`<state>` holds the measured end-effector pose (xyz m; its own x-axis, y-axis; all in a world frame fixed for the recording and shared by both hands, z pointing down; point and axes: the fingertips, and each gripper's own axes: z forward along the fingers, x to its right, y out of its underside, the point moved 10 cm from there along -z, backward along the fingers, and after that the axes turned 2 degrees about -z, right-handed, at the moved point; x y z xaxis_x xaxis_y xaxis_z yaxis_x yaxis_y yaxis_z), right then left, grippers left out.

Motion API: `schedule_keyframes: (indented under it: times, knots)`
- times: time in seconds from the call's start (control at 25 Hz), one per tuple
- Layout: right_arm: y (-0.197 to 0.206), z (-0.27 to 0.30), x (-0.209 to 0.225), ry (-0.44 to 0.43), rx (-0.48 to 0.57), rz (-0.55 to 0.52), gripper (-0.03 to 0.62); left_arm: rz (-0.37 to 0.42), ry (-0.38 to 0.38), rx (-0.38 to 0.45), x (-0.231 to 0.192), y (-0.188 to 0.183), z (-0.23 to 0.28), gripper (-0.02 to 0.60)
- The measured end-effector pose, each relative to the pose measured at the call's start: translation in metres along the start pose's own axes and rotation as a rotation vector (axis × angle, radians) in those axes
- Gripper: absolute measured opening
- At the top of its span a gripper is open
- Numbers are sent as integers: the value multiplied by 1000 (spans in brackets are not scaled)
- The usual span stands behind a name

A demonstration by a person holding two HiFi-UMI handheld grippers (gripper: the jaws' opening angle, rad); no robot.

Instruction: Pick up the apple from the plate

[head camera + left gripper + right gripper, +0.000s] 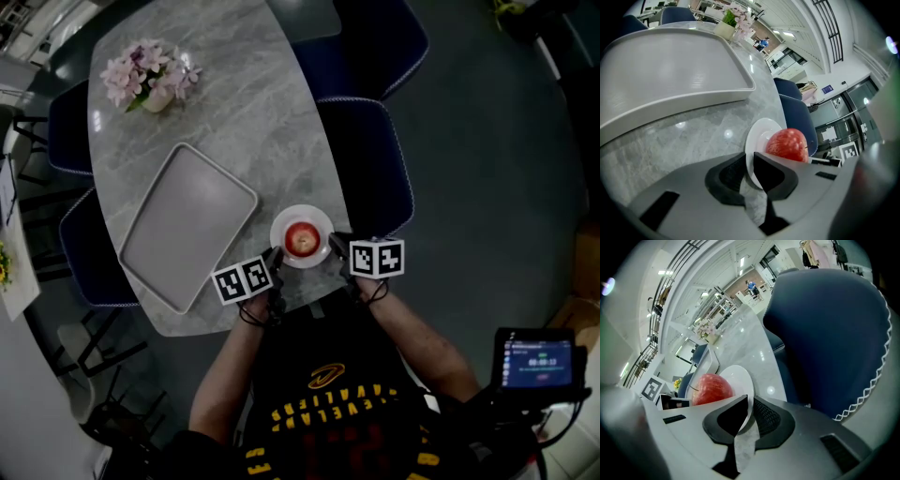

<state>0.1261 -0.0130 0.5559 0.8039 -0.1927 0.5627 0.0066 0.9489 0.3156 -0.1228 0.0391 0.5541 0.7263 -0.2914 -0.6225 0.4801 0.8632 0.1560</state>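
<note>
Head view: round red apple (pixel 301 240) sits on small white round plate (pixel 316 216). Left gripper view: left gripper (pixel 750 164) jaws pinch plate rim. Right gripper view: right gripper (pixel 750 406) same. We risk tilting plate, apple rolling off.
</note>
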Motion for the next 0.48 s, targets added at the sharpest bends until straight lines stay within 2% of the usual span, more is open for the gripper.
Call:
schedule_keyframes:
  times: [0.48]
  knots:
    - [-5, 9, -4, 15, -15, -66, 44, 44, -44, 56, 0, -1, -4, 48]
